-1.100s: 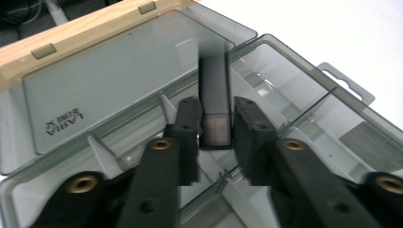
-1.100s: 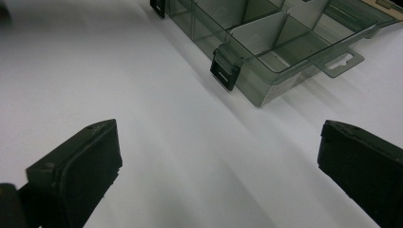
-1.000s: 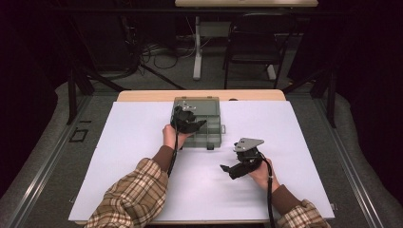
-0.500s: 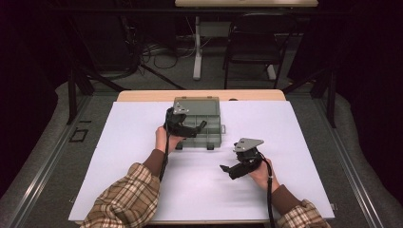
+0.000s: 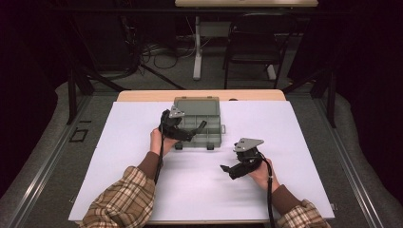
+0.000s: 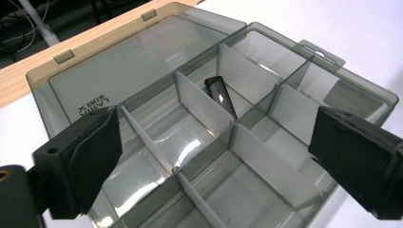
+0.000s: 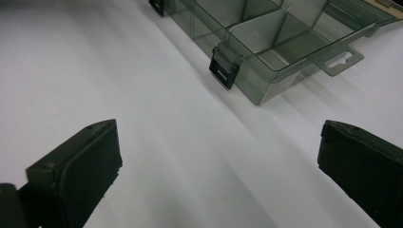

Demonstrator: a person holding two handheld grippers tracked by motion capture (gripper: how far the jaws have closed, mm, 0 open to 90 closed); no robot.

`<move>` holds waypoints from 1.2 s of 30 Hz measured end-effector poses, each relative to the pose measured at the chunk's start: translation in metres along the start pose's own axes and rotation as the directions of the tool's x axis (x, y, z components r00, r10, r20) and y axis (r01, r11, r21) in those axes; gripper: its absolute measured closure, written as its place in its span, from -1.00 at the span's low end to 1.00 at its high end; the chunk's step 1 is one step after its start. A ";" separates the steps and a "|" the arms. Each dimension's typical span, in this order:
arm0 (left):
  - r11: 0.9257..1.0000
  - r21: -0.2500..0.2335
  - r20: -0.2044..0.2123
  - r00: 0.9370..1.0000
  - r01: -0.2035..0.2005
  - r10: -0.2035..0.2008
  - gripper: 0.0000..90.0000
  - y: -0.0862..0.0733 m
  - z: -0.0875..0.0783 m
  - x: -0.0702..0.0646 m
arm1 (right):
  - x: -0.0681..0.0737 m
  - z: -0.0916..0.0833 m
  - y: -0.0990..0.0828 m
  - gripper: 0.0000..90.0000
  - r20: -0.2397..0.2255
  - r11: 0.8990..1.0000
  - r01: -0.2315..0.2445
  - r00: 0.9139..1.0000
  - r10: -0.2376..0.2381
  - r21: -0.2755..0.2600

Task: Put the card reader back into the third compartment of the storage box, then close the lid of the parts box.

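Backing our left tool [image 5: 187, 134] off the organiser box [image 5: 198, 110], we hold it wide open and empty above its compartments; our right tool [image 5: 231, 168], equally open, hovers over the desk [image 5: 294, 142] beside the box; we judge the small black piece [image 6: 221, 95] delivered.

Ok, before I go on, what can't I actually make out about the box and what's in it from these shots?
- Dark item leaning in a middle compartment, left gripper view: too small and dim to identify.
- Lid lettering, left gripper view: partly behind the left claw's jaw, unreadable.
- Box, high view: contents too small; the left hand and claw cover its left part.
- Box in right gripper view: cut off by the top edge; only the latch side shows.
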State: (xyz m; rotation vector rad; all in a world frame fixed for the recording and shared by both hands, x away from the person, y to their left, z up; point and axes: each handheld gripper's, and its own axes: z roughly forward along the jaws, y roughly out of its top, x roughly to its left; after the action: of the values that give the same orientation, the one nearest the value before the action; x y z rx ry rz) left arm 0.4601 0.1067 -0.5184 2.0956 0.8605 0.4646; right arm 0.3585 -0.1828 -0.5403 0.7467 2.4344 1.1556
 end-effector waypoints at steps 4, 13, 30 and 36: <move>1.000 -0.004 -0.009 1.000 -0.008 0.008 -0.97 -0.003 -0.005 0.004 | 0.000 0.000 -0.001 -1.00 -0.002 1.000 -0.001 1.000 0.001 0.003; 1.000 0.009 -0.050 0.999 0.001 -0.001 -0.97 -0.012 -0.009 0.017 | 0.000 -0.002 0.001 -1.00 -0.003 1.000 0.003 1.000 -0.003 -0.003; 0.998 0.052 -0.066 0.997 -0.036 0.040 -0.43 -0.014 -0.004 0.012 | 0.001 -0.001 0.001 -1.00 -0.006 1.000 0.002 1.000 -0.002 -0.001; 0.997 0.066 -0.046 0.998 -0.049 0.052 -0.14 -0.018 -0.002 0.009 | 0.002 0.000 0.001 -1.00 -0.010 1.000 0.001 1.000 -0.001 0.001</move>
State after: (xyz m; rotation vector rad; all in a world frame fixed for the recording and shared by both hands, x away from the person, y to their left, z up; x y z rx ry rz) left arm 0.4579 0.1223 -0.5313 2.1781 0.8615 0.5213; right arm 0.3574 -0.1810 -0.5395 0.7412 2.4433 1.1612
